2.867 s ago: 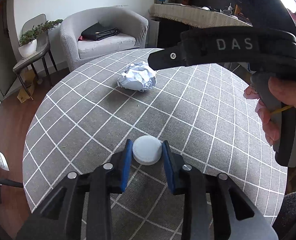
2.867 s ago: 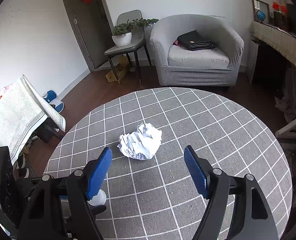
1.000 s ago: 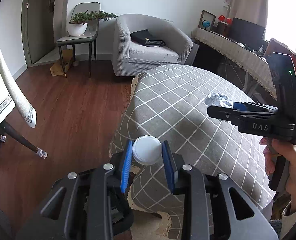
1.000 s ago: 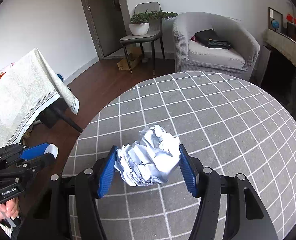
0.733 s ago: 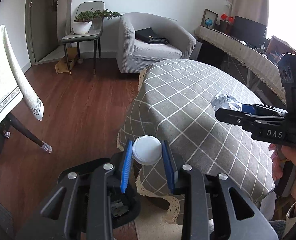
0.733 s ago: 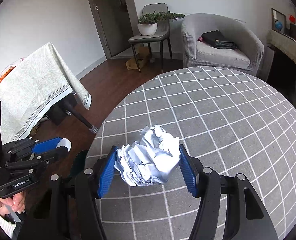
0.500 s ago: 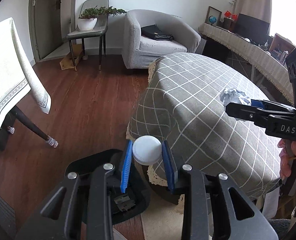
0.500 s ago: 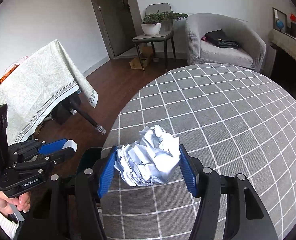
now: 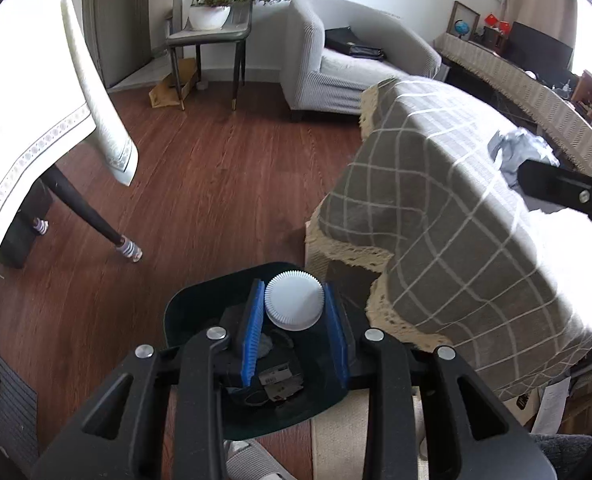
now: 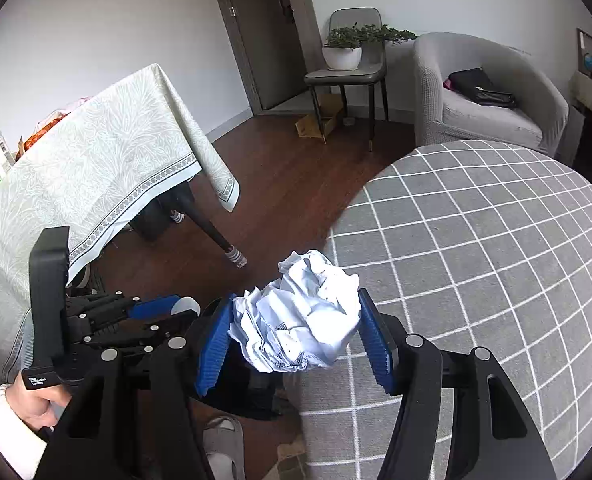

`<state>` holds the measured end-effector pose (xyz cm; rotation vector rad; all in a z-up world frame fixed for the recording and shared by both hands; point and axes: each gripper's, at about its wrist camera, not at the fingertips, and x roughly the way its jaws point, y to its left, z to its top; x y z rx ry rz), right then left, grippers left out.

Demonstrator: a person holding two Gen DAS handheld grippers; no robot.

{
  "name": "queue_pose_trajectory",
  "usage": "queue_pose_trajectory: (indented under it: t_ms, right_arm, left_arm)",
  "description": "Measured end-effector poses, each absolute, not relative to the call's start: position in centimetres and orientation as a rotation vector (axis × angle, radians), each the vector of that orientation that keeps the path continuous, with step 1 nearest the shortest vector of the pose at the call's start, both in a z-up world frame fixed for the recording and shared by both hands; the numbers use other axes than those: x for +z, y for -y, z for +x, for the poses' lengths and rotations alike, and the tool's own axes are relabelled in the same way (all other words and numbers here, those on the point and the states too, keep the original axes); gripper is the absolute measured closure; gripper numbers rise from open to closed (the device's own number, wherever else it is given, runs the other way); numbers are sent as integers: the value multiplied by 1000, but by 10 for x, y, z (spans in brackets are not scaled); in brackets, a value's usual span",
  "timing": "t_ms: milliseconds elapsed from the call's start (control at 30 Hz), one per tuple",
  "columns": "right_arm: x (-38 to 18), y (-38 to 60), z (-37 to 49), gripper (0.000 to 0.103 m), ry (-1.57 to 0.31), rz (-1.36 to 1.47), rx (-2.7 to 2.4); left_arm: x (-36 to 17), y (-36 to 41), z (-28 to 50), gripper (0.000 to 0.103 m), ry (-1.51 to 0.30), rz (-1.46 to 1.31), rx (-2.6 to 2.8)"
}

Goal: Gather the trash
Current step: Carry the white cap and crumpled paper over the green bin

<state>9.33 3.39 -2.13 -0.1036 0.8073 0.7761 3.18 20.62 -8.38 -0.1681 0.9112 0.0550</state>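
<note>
Over the dark bin (image 9: 200, 300) on the floor, the left gripper (image 9: 294, 330) hangs with its blue pads clamped on a white ribbed cap (image 9: 294, 300). A second ago that cap was seen against the checked tablecloth (image 9: 447, 216); now the bin's open mouth lies right beneath it, so the carry looks finished and letting go is probably the next step. Some dark scraps and a small tag already lie inside the bin.

Further right, the right gripper (image 10: 292, 340) grips a crumpled paper ball (image 10: 299, 320) between its blue pads. That ball hung over the tabletop a second ago; now it sits at the table's edge, with the bin's dark rim (image 10: 236, 404) showing just below it. The paper is close to the bin but not yet squarely above it, so it likely follows the cap.

By count: two grippers, each clenched on one piece of trash; one cap; one paper ball; one bin. No other loose trash shows on the cloth.
</note>
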Motion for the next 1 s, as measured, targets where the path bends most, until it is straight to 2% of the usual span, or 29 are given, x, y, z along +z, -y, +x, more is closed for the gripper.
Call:
queue_pose_trajectory:
  t_ms: [600,733,833,1000]
  right_arm:
    - [-48,-111,88,42,-873,-161,872]
    - [-57,-122,91,42,-893,-173,874]
    - [-63,-132,91,42,-906,-186,876]
    - [-80,-148,94,42,-947,-211,875]
  left_arm:
    - [-151,-251,22,70,-1118,-147,85]
    - [-155,-260,18,65,-1138,-151,91]
    - [-149,-267,13,55,-1113,-176,93]
    - [-133,-279,4,51,-1060,-209,111]
